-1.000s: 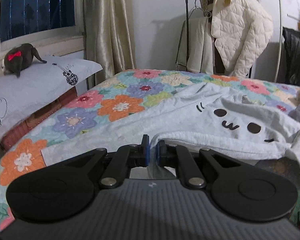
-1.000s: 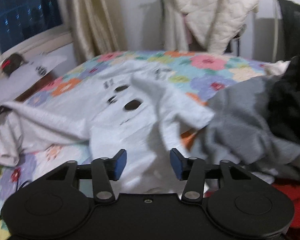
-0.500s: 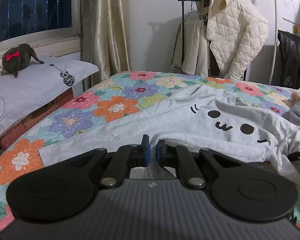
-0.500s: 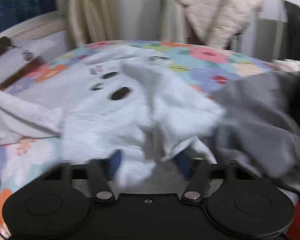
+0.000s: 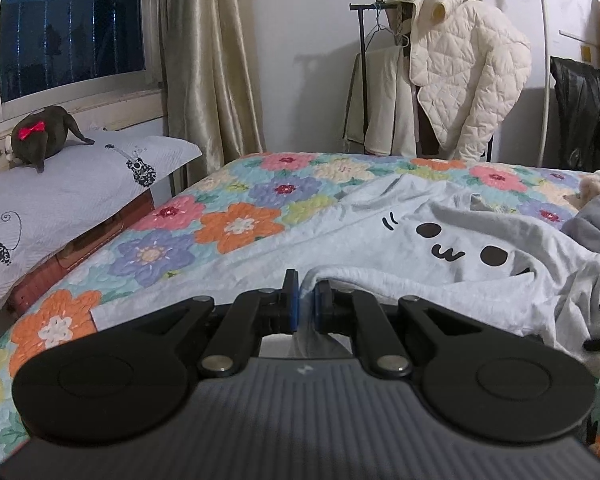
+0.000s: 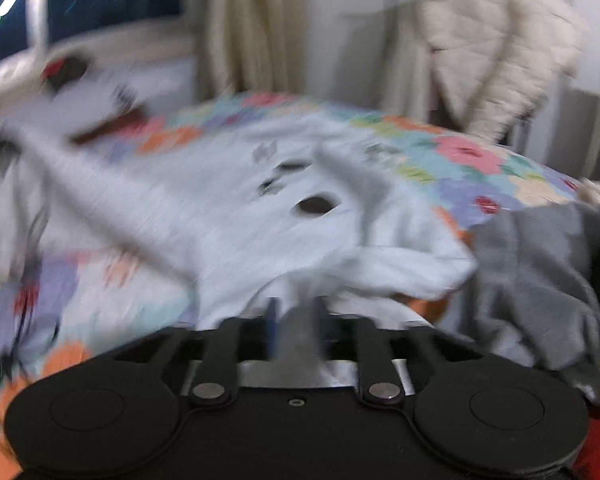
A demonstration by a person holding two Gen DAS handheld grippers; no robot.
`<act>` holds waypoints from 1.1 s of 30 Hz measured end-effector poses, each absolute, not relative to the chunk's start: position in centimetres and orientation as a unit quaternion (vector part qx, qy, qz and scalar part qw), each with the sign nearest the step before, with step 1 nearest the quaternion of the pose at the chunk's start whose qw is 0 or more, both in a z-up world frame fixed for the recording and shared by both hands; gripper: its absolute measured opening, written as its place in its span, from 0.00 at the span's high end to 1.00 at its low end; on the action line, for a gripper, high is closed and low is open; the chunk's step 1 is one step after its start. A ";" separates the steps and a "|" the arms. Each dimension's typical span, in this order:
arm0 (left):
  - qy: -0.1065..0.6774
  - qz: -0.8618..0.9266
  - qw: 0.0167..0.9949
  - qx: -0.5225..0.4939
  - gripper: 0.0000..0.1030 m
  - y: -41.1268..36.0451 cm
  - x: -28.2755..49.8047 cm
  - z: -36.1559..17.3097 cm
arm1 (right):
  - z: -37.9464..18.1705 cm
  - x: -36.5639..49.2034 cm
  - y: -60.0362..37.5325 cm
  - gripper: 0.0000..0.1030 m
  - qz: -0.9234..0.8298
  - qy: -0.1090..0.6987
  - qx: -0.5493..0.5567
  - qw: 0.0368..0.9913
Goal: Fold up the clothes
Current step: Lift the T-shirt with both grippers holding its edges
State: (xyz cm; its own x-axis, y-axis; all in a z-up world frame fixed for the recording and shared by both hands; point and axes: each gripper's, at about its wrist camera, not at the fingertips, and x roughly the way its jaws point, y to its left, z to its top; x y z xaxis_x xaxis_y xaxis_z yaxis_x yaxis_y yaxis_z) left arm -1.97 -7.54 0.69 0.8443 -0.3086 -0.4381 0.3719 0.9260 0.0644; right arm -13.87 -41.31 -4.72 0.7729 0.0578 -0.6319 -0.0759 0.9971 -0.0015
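Counted on scene: 2 grippers (image 5: 305, 304) (image 6: 296, 320); 1 pale T-shirt (image 5: 440, 240); 1 grey garment (image 6: 540, 280); 1 floral quilt (image 5: 236, 224); 1 pillow (image 5: 60, 192); 1 plush toy (image 5: 44, 136); 1 quilted jacket (image 5: 468, 76); 1 curtain (image 5: 208, 60)

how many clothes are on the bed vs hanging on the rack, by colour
On the bed:
pale blue cat-face shirt: 1
grey garment: 1
On the rack:
cream quilted jacket: 1
cream cloth: 1
Total: 4. A dark item at the right edge is too unclear to count.
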 end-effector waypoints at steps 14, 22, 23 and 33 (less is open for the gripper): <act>0.210 -0.257 0.937 0.111 0.94 -7.7 -9.7 3.8 | -4.7 -12.9 -40.9 0.97 -0.071 0.283 -0.063 0.954; 0.159 -0.278 0.936 0.145 0.94 -7.2 -14.7 6.3 | 2.1 -20.3 -42.0 0.97 -0.169 0.179 -0.059 0.967; 0.159 -0.271 0.939 0.142 0.94 -7.1 -13.8 6.5 | 2.2 -20.5 -41.7 0.97 -0.172 0.179 -0.065 0.966; 0.303 -0.250 0.916 0.081 0.94 -8.6 4.9 5.0 | 6.2 -4.2 -43.3 0.96 -0.074 0.201 -0.071 0.974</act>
State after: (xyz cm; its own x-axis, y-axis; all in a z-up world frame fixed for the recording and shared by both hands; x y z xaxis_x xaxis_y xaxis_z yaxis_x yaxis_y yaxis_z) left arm 4.87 -8.59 5.04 0.6917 -0.4090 -0.5952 0.5068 0.8621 -0.0034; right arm -4.23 -43.25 6.19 0.9083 -0.1730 -0.3808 0.1159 0.9789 -0.1683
